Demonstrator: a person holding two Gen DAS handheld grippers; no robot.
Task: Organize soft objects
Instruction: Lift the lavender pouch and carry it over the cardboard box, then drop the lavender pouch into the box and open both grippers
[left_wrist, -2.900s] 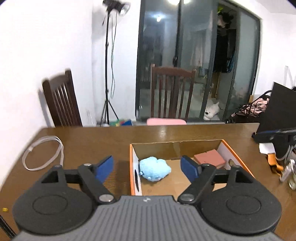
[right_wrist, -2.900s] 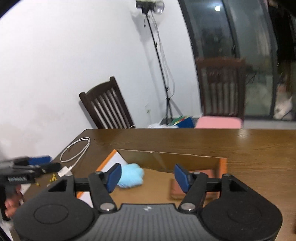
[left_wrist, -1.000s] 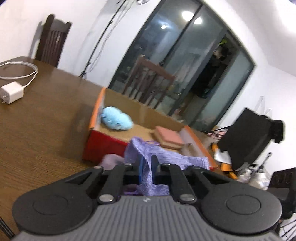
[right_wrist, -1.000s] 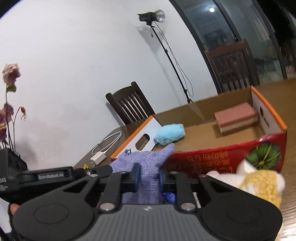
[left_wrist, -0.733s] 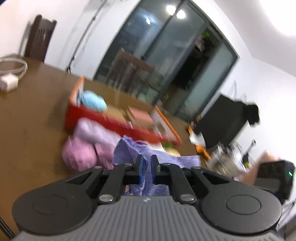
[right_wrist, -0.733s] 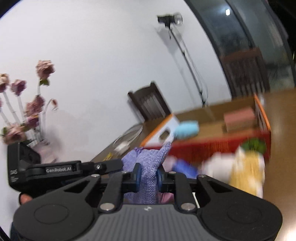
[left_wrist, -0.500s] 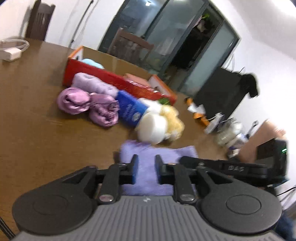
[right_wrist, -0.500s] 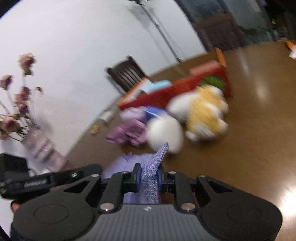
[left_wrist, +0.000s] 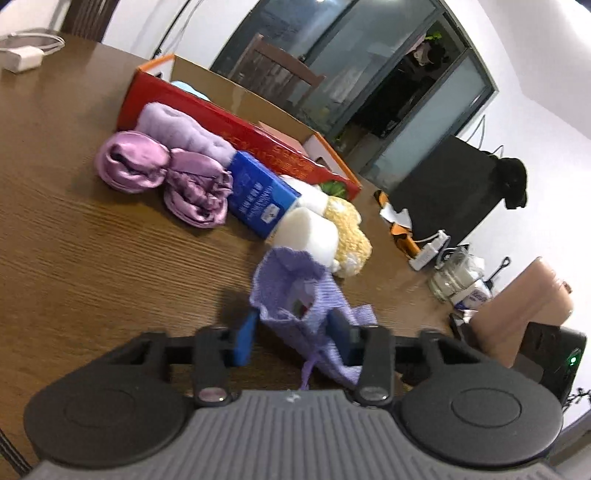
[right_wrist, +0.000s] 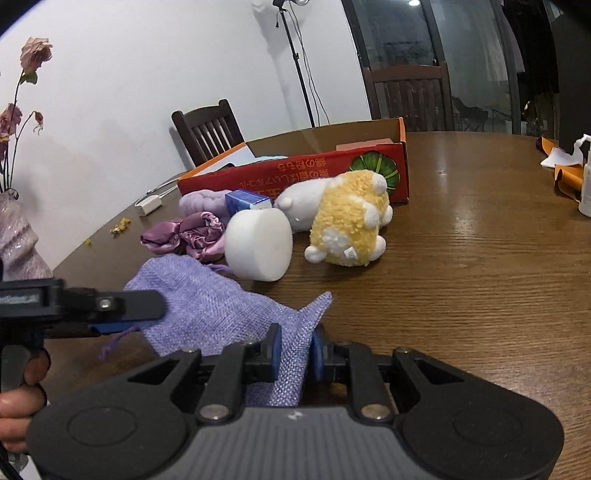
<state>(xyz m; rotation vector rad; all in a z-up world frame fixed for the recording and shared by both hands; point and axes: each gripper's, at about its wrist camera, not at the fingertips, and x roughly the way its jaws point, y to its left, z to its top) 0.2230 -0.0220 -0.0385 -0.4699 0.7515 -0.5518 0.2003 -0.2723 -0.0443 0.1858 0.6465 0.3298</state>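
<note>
Right wrist view: the lilac woven pouch (right_wrist: 218, 310) lies on the wooden bench (right_wrist: 480, 258), its long axis running from the right gripper (right_wrist: 295, 350) away toward the left gripper (right_wrist: 122, 310), which enters from the left edge. One corner of the pouch sticks up in a point just beyond the right jaws, which are clenched on the fabric. The left gripper's blue pad rests at the pouch's far end; from here I cannot tell its gap.

The left wrist view settles that: the left gripper (left_wrist: 291, 330) has its jaws parted, and the pouch (left_wrist: 295, 291) stands between them with its gathered mouth gaping toward the camera, a drawstring hanging down. This view also shows a forearm (left_wrist: 524, 310) at the right edge.

Just beyond the pouch sits a white foam disc (right_wrist: 258, 243), and beside that a yellow and white plush toy (right_wrist: 351, 221) lying on its side. Left of the disc are crumpled purple satin cloths (right_wrist: 184, 236), a rolled lilac towel (right_wrist: 201, 201) and a blue packet (right_wrist: 245, 201). Behind them all stands the red cardboard box (right_wrist: 295, 171), its long side facing the pouch, so the toys lie between pouch and box. A white charger (right_wrist: 147, 204) lies left of the box, and a vase of dried roses (right_wrist: 14, 236) stands at the far left.
</note>
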